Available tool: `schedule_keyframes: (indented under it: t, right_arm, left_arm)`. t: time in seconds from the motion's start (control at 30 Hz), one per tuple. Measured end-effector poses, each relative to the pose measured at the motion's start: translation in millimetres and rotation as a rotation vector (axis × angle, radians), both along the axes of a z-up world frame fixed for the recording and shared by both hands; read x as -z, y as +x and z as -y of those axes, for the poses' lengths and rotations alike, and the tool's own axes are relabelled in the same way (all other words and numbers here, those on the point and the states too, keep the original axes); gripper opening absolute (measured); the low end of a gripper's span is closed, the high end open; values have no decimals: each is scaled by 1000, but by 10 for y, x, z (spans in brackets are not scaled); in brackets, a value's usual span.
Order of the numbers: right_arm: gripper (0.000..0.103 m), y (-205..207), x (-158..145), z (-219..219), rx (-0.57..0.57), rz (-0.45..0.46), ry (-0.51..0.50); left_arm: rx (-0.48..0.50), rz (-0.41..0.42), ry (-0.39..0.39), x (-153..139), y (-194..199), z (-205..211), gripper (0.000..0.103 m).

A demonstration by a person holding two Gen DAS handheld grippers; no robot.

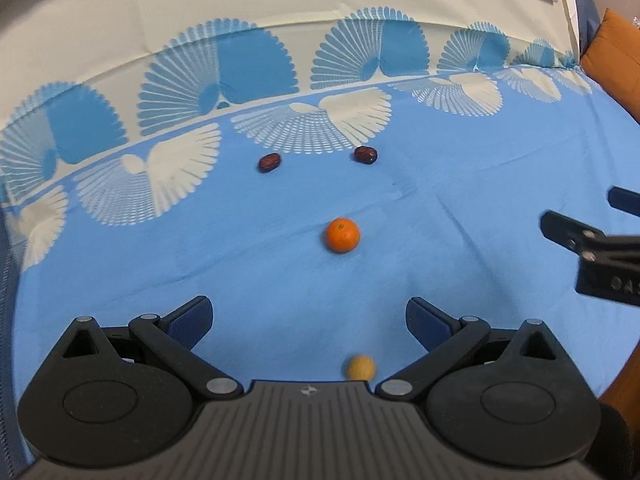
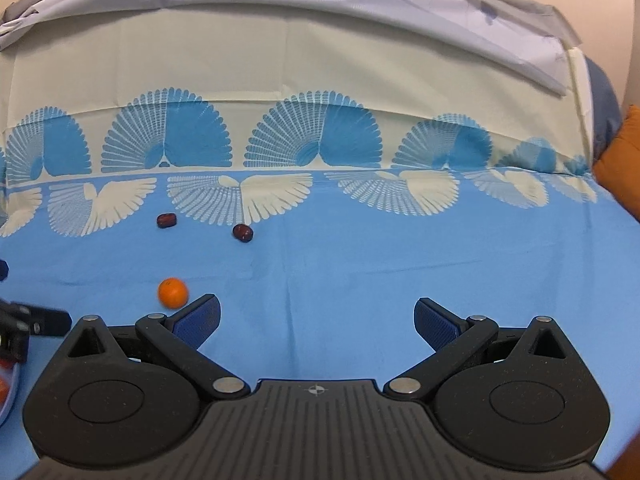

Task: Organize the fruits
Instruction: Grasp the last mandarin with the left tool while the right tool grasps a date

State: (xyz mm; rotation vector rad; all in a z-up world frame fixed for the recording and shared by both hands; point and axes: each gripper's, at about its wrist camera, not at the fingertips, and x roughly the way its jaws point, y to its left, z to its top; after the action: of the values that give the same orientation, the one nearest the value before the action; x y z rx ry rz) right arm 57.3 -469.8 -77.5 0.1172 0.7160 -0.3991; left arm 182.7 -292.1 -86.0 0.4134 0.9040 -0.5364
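Blue cloth [image 1: 460, 240] everywhere, and your left tongs [image 1: 308, 320] and right tongs [image 2: 316, 320] both gape apart, holding nothing. Tangerine [image 1: 341, 235] sits dead ahead of the left, small yellow fruit [image 1: 361, 368] just under it, two red dates [image 1: 269, 162] beyond. Nudge that round tangerine off-centre and I'd expect it to roll away.

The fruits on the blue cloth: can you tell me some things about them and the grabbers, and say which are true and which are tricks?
1. The orange lies alone on the blue cloth. True.
2. The left gripper is squeezing the orange. False: it is open and holds nothing.
3. Two dark red fruits, one and another, lie beyond the orange. True.
4. The right gripper is shut. False: its jaws stand wide apart.
5. A small yellow fruit lies close to the left gripper. True.
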Motion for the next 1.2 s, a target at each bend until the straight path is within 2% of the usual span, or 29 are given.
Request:
schedule_keyframes:
  t: [0.2,0.43,0.6,0.7,0.73,0.77,0.87,0.93,0.97,1.0,1.03,1.1,1.2]
  right_arm:
    - [102,662,390,300,-68,-7,48]
    - [102,1429,1045,390,-132,-41,121]
    - [102,1947,1303,335,-204,-53,72]
    - [102,2224,1443,338,-221,-65,46]
    - [102,2279,1497,346,-227,-74,40]
    - [102,2272,1518,354,-239,-36,32]
    - [102,2229,1548,363,-259,-5,18]
    - [88,2183,1537,344,-276,17,10]
    - [55,2150,1507,305,-306,36,4]
    - [23,2140,1484,263,-312,38,-10]
    - [24,2134,1456,236,-291,26,-15]
    - [24,2109,1411,283,-241,24,56]
    - [24,1983,1315,360,-102,15,129]
  left_arm:
    - [46,-61,-12,419,370,327,103]
    - [43,-105,24,928,797,515,103]
    - [24,-112,9,1108,1100,588,103]
    - [28,-141,41,1266,1257,632,103]
    - [29,-146,33,1285,1271,621,103]
    - [27,-132,22,1278,1257,605,103]
    - [32,-113,13,1285,1224,585,103]
    - [23,-101,7,1258,1200,580,96]
    - [22,-81,-5,1218,1180,577,77]
    - [38,-57,-12,1170,1156,579,43]
    - [65,-60,-18,1126,1146,578,38]
    - [45,-105,-48,1062,1178,529,37]
    - [20,-101,-47,943,1160,433,37]
